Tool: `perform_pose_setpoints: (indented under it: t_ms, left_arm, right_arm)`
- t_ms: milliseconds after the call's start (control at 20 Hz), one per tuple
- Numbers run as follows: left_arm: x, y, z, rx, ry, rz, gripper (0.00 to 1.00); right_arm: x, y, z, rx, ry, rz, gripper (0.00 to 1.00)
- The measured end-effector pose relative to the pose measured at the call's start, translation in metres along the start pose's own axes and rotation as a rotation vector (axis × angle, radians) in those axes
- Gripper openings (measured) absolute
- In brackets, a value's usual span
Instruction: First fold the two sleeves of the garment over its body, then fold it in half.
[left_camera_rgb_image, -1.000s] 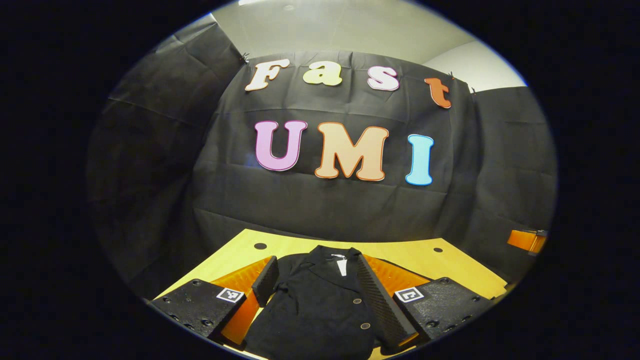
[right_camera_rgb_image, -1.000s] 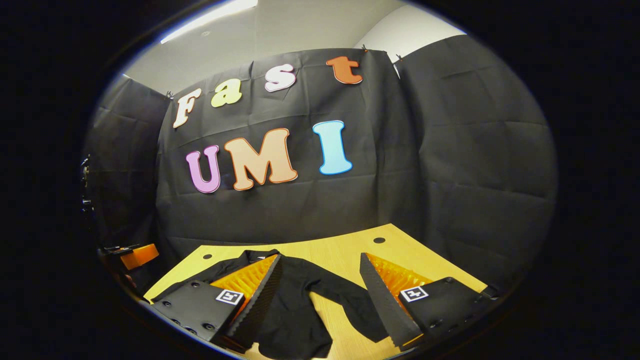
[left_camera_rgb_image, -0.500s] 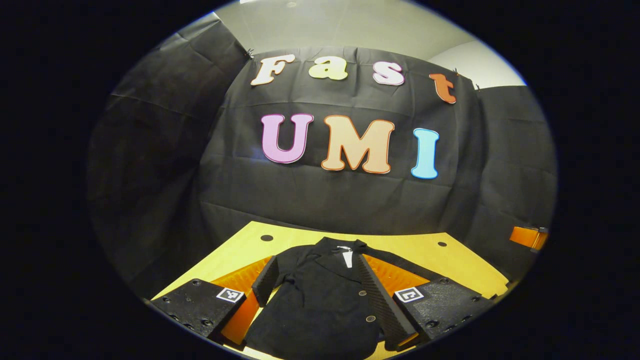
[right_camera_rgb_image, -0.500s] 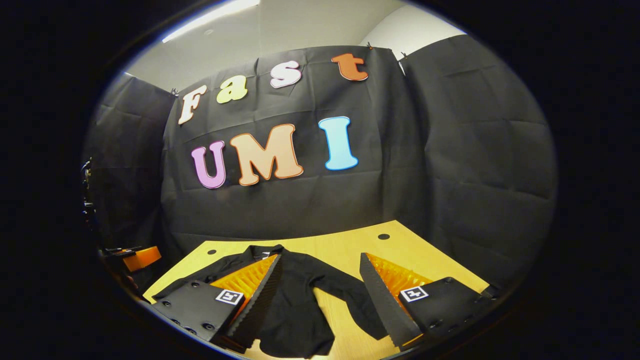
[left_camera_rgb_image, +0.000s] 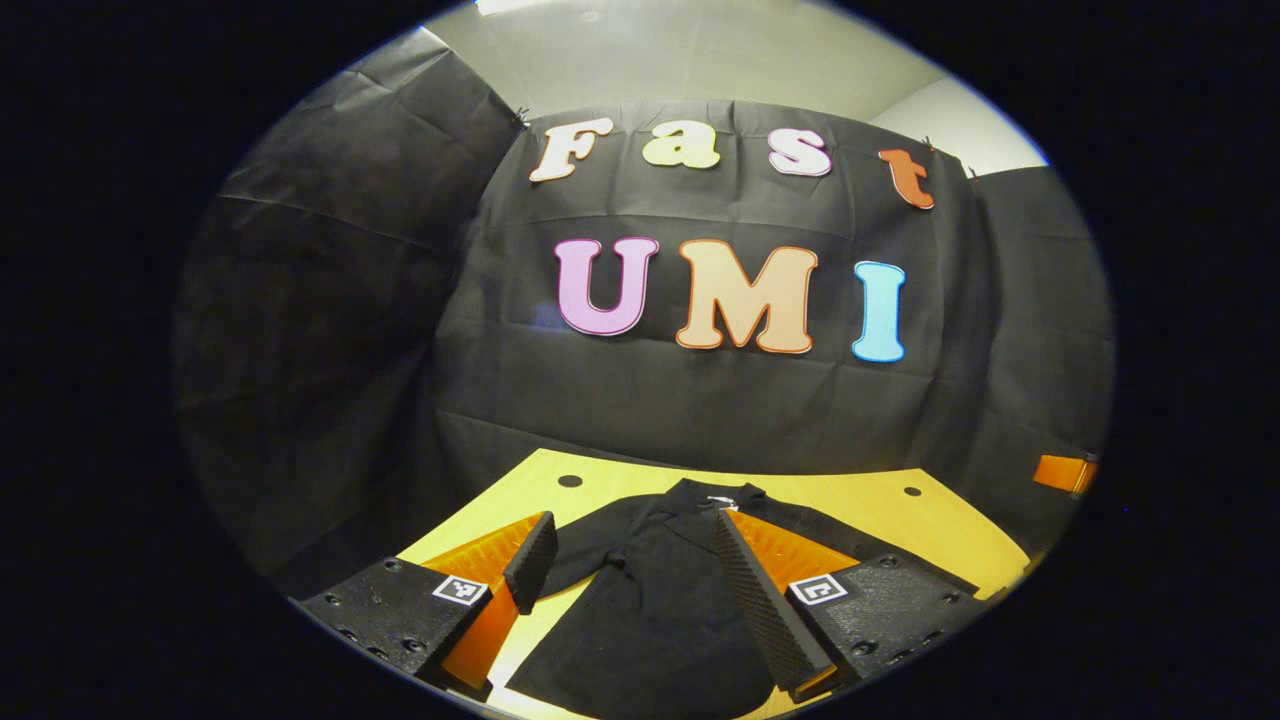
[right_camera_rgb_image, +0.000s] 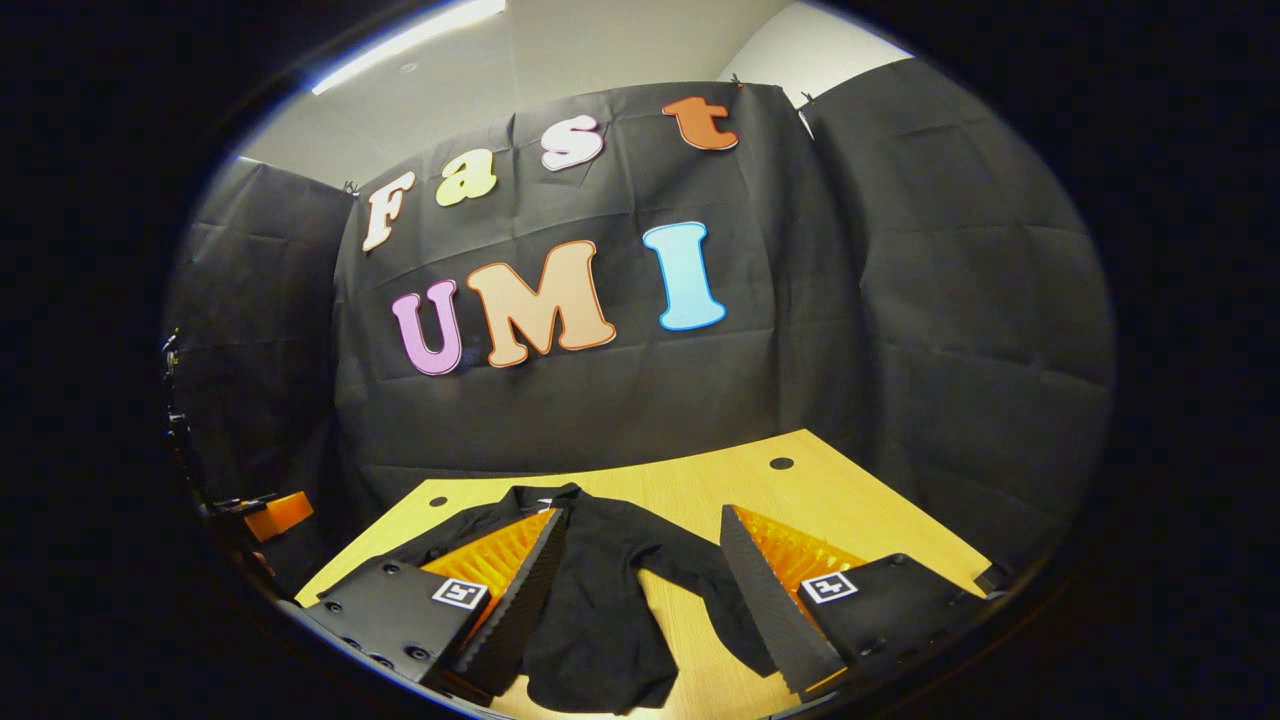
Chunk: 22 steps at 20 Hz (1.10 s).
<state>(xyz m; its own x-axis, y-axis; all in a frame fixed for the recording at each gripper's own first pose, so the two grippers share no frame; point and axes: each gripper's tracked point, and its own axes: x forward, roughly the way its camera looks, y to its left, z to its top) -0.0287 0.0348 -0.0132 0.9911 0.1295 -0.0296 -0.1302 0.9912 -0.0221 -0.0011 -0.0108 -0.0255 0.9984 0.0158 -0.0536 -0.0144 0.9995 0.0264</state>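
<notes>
**Sleeves not yet folded**

Black, soft fabric jacket (left_camera_rgb_image: 650, 610) spread flat on yellow wooden counter (right_camera_rgb_image: 800, 500), collar toward the booth wall, sleeves (right_camera_rgb_image: 690, 580) angled out from the body. Risk: pinching body cloth together with a sleeve, dragging the whole jacket and bunching it; limp fabric likely to slip from a shallow grip. Left gripper (left_camera_rgb_image: 640, 545) above the jacket, jaws apart, holding nothing. Right gripper (right_camera_rgb_image: 640, 545) likewise, jaws apart.

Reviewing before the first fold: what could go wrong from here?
1. The garment lies spread on the table, sleeves still out; both grippers, left gripper and right gripper, are open above it. A grasp may take body fabric along with the sleeve.
2. Black cloth hides the edges.
</notes>
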Motion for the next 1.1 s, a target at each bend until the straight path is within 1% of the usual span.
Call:
perform_pose_setpoints:
  t_ms: [200, 300, 350, 400, 600, 750, 800, 900, 950, 1000, 1100]
  left_arm:
    - [-0.009, 0.012, -0.004, 0.003, 0.01, 0.038, 0.92]
    - [-0.012, 0.018, -0.006, 0.005, 0.011, 0.06, 0.92]
    - [-0.015, 0.021, -0.006, 0.002, 0.012, 0.072, 0.92]
    - [-0.017, 0.024, -0.006, -0.002, 0.012, 0.083, 0.92]
    - [-0.027, 0.035, -0.005, 0.009, 0.003, 0.131, 0.92]
    - [-0.035, 0.042, -0.003, 0.034, -0.007, 0.16, 0.92]
    - [-0.037, 0.047, -0.005, 0.041, -0.006, 0.175, 0.92]
    - [-0.041, 0.057, -0.003, 0.05, -0.011, 0.217, 0.92]
    - [-0.043, 0.061, -0.001, 0.053, -0.013, 0.234, 0.93]
    - [-0.046, 0.064, -0.001, 0.059, -0.013, 0.249, 0.92]
    - [-0.047, 0.071, -0.002, 0.083, -0.006, 0.277, 0.92]
  right_arm:
    - [0.006, -0.005, 0.002, -0.001, 0.004, 0.004, 0.98]
    - [0.008, -0.014, -0.001, -0.012, 0.013, -0.006, 0.98]
    - [0.009, -0.02, -0.004, -0.016, 0.019, -0.014, 0.94]
    - [0.01, -0.026, -0.005, -0.016, 0.026, -0.025, 0.98]
    - [0.017, -0.063, -0.018, -0.01, 0.051, -0.077, 0.98]
    - [0.023, -0.099, -0.041, 0.0, 0.1, -0.127, 0.98]
    - [0.026, -0.111, -0.05, 0.009, 0.121, -0.146, 0.98]
    - [0.03, -0.127, -0.075, 0.042, 0.178, -0.16, 0.98]
    - [0.035, -0.134, -0.085, 0.053, 0.204, -0.171, 0.94]
    - [0.041, -0.14, -0.095, 0.06, 0.225, -0.181, 0.98]
    - [0.05, -0.151, -0.118, 0.056, 0.276, -0.197, 0.98]
